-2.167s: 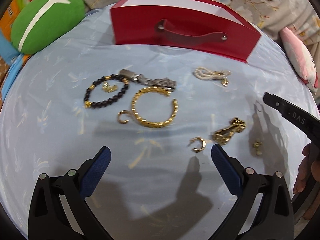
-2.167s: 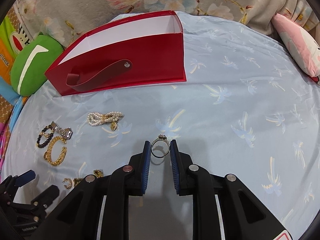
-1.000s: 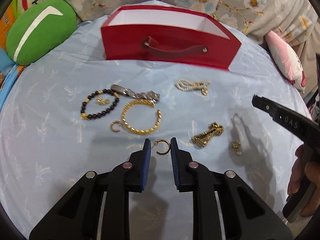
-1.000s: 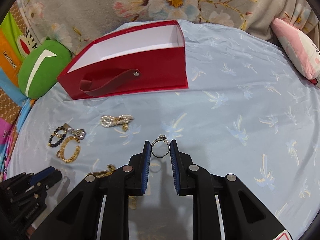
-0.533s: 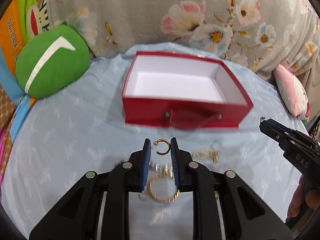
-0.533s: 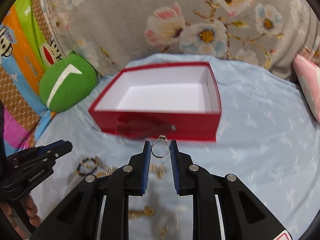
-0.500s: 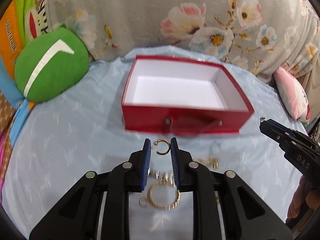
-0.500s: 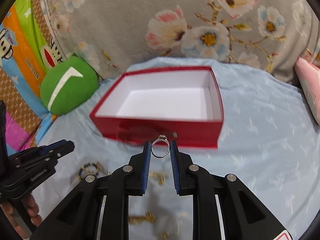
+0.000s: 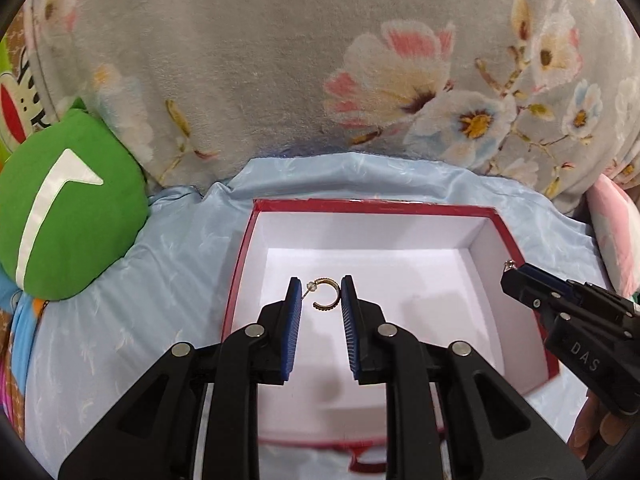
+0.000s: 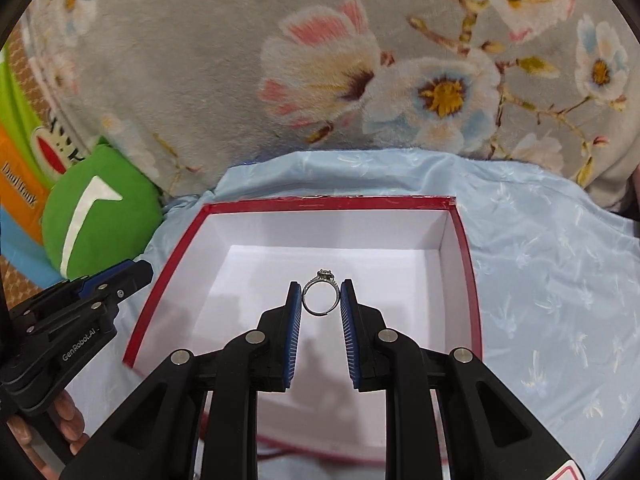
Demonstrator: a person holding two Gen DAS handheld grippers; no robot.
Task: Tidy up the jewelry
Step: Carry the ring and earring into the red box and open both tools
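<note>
Left gripper (image 9: 320, 294) clamped on gold hoop earring (image 9: 326, 295), over red box (image 9: 372, 207). Right gripper (image 10: 320, 297) clamped on silver ring (image 10: 320, 295), same box.

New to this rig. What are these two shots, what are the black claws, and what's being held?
There is no robot here: a person holds a two-finger gripper in each hand, with a fisheye camera on each looking along its fingers. One picture comes from each camera. The left gripper is shut on a gold hoop earring. The right gripper is shut on a silver ring with a stone on top. Both are over an open red box with a white inside, where nothing lies in view. It sits on a light blue cloth, beside a green cushion.
</note>
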